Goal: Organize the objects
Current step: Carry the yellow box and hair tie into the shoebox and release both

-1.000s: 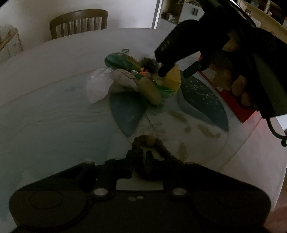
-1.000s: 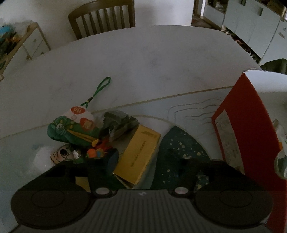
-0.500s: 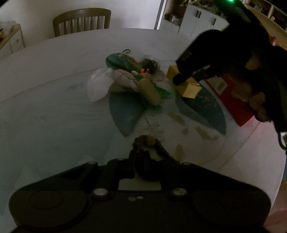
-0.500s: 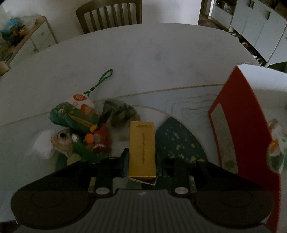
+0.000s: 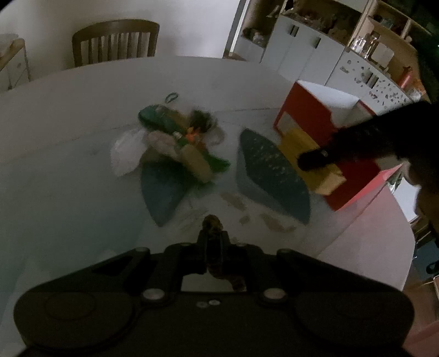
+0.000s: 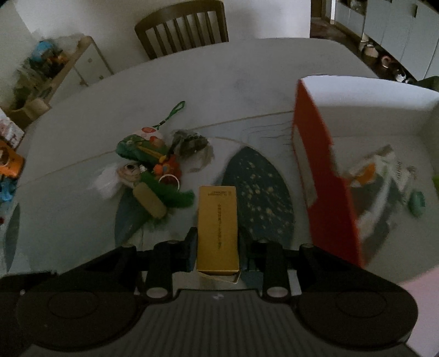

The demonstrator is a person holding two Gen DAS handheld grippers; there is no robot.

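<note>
The right gripper (image 6: 216, 241) is clamped on a yellow box (image 6: 217, 228), its fingers pressed against the box's long sides, holding it up above the table (image 6: 247, 71) with the printed top face showing. Only the right wrist view looks down into the red box (image 6: 323, 192) standing open at the right, where a few packets and a small teal thing lie blurred on its pale floor. From the left wrist view the same red box (image 5: 312, 115) shows just its outer wall and rim, with the yellow box (image 5: 312, 162) raised just in front of it (the dark finger of the right gripper crosses it).

The left gripper (image 5: 212, 247) is closed on a small brown knobbly thing (image 5: 212, 223), too dim to name. Between the two, a heap of toys (image 6: 148, 170) lies further back on the patterned mat (image 6: 258, 192): a green pouch, a white-haired doll's face, a tan tag. A wooden chair (image 6: 183, 24) stands at the table's far edge.
</note>
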